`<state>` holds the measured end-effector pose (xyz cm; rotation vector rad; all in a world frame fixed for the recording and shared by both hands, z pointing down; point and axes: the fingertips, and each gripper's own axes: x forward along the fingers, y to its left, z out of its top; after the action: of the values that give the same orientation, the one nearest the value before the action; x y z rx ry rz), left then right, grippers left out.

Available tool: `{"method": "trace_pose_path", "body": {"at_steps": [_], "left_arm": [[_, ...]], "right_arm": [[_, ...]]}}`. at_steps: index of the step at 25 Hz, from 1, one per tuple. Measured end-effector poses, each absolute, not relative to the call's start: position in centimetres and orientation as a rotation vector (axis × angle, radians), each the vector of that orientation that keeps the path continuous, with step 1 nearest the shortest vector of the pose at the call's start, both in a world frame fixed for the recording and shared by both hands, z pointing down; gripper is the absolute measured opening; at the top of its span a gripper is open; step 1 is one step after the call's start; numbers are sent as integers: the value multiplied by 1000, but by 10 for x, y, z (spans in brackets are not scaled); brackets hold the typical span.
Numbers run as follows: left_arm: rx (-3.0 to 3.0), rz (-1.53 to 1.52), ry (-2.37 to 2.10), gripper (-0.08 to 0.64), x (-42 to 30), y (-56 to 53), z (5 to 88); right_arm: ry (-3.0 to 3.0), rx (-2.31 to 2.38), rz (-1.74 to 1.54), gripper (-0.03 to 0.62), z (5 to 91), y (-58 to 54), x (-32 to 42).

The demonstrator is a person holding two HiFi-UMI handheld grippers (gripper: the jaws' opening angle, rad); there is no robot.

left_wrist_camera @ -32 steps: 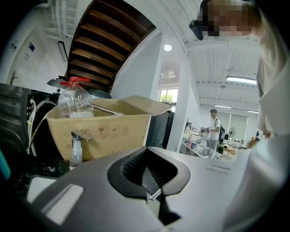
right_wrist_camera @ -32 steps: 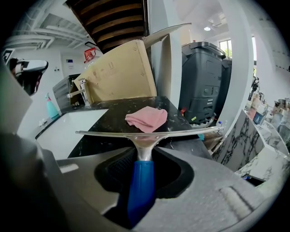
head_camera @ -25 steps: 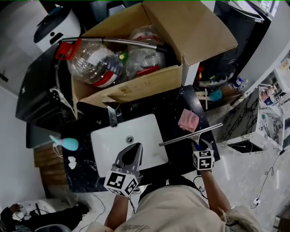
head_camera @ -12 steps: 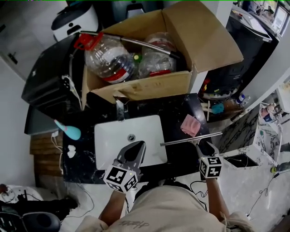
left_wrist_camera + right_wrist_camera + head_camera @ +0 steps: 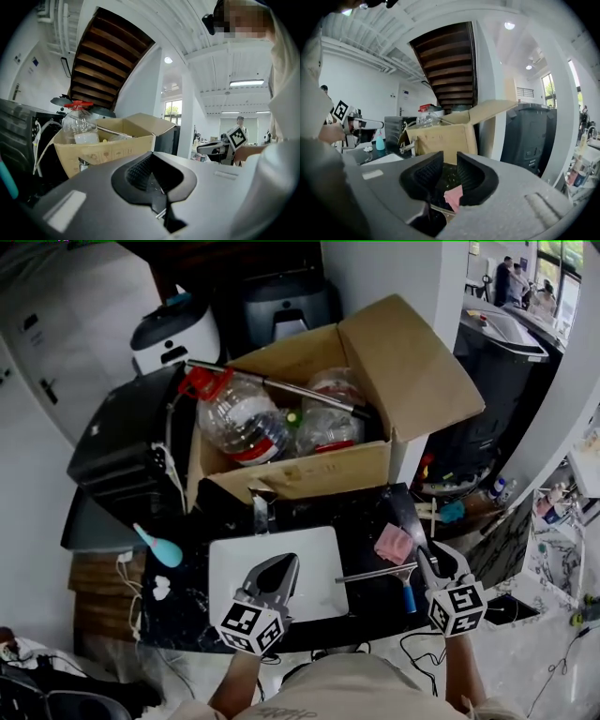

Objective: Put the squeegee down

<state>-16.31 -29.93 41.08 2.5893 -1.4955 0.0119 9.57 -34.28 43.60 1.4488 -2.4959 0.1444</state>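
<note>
Two red-labelled bottles (image 5: 242, 420), symbol-printed box (image 5: 309, 476), squeegee (image 5: 380, 572)

The squeegee (image 5: 379, 573) lies flat on the black table (image 5: 361, 521), at 3 o'clock from the white sink (image 5: 225, 549), with nothing gripping it. Its long metal blade runs roughly 9 to 3 o'clock, left end reaching the sink's rim. The short blue handle (image 5: 410, 597) points to 6 o'clock.
</note>
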Motion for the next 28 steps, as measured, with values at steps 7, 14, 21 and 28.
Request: {"method": "trace_pose_path", "body": {"at_steps": [7,14,21,28], "left_arm": [[2682,-57,-1491,15,-158,-308,367],[2755,-101,-1494,15,-152,-318,336],[2781,-122,-1537,15,-152,-324,312],[2752,-100,-1589,15,-158,-322,317]], "right_arm": [[-2578,1501,-66,21,365,-345,94],[-2592,1504,-158,2,340,-348,95],[-2550,1537,-287,1,329,-348,99],[-2603,1507,-270,2,334,-341,95]]}}
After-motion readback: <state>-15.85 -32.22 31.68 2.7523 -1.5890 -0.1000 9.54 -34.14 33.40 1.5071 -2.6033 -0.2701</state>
